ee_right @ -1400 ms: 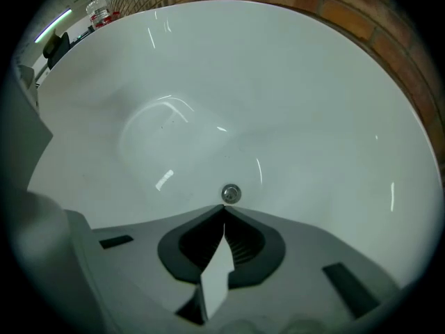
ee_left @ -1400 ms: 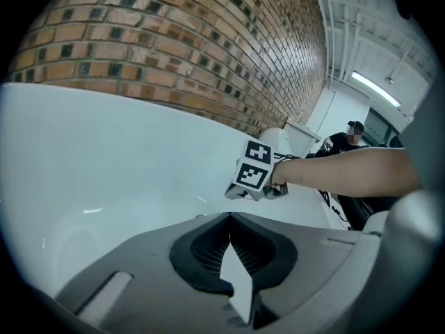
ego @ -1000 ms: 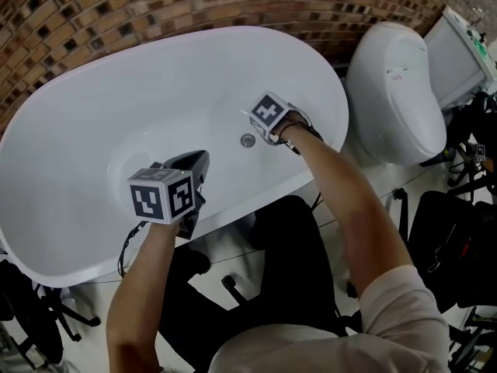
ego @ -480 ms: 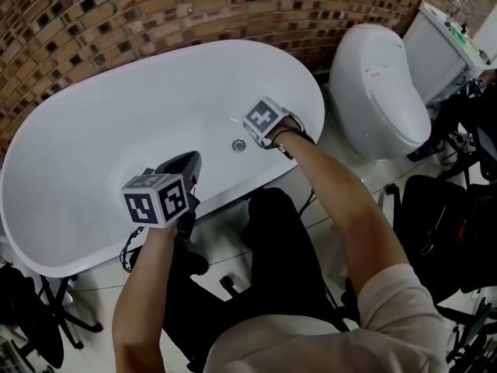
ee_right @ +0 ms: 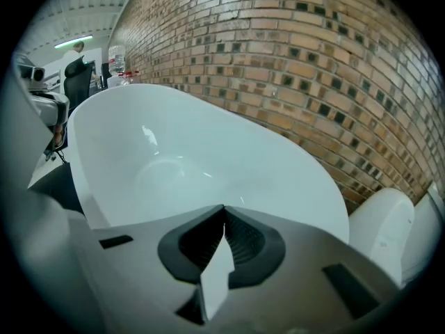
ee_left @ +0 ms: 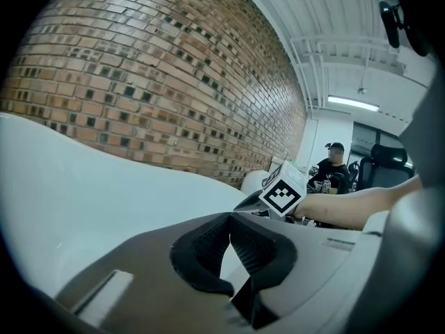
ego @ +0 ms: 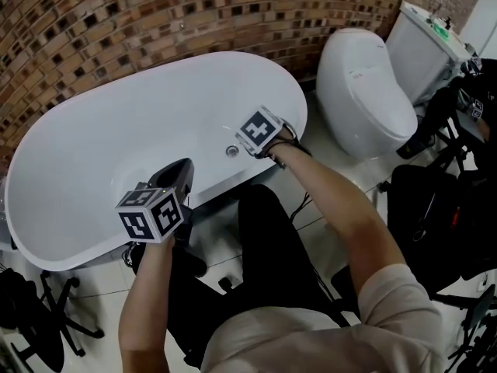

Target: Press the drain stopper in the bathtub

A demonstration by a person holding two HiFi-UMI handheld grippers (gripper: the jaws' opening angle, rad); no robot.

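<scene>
Both sets of jaws are pinched shut tip to tip and hold nothing: the left gripper (ee_left: 229, 220) hangs over the near rim of the bathtub (ego: 101, 138), while the right gripper (ee_right: 223, 226) sits just beside the drain stopper (ego: 231, 151) on the tub floor, and we cannot tell whether it touches. We judge the main risk is a miss: its own view shows only bare basin and brick wall (ee_right: 299, 54), never the stopper, so a blind push could skid off the slick enamel. Only the head view shows the stopper; only the left gripper view shows the right marker cube (ee_left: 283, 192) and a seated person (ee_left: 334, 162) far behind
</scene>
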